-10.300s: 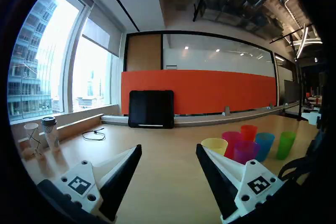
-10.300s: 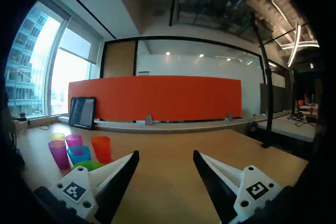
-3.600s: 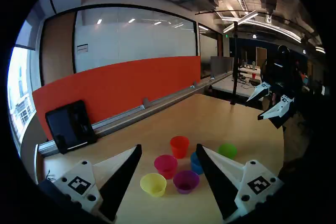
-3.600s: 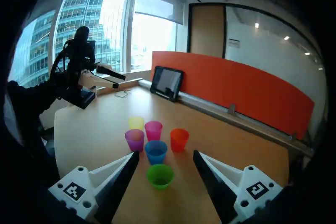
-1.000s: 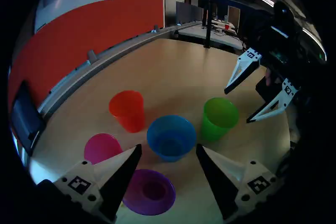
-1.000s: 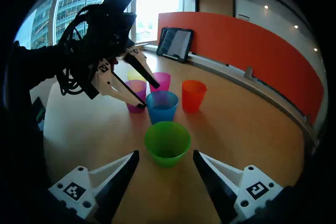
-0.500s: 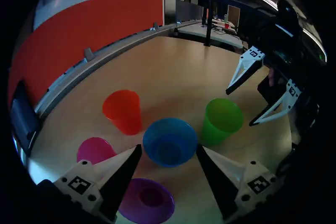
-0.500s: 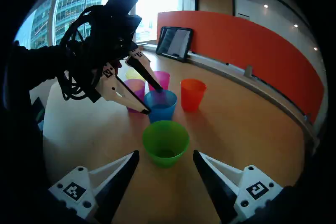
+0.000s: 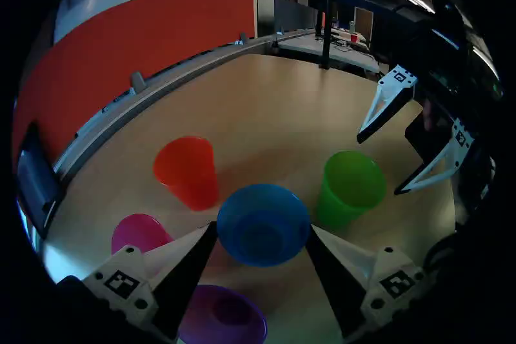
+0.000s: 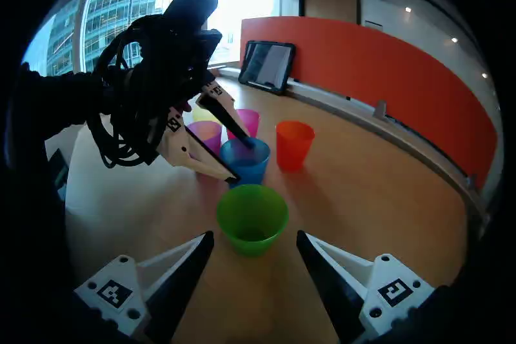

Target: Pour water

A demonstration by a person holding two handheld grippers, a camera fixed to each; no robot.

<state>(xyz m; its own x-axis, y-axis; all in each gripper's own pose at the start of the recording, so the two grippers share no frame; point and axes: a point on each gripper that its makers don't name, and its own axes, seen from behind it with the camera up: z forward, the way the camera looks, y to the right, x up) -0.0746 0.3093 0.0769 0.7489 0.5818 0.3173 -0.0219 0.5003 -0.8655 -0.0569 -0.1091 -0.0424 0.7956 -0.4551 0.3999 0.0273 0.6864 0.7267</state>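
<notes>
Both sides at once: clench the left gripper's [image 9: 259,226] released jaws gently on the blue cup [image 9: 263,244], below its rim. Square the right gripper [image 10: 253,234], jaws likewise released, on the green cup [image 10: 251,215].

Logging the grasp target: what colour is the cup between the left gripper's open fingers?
The cup is blue, seen best in the left gripper view.
</notes>
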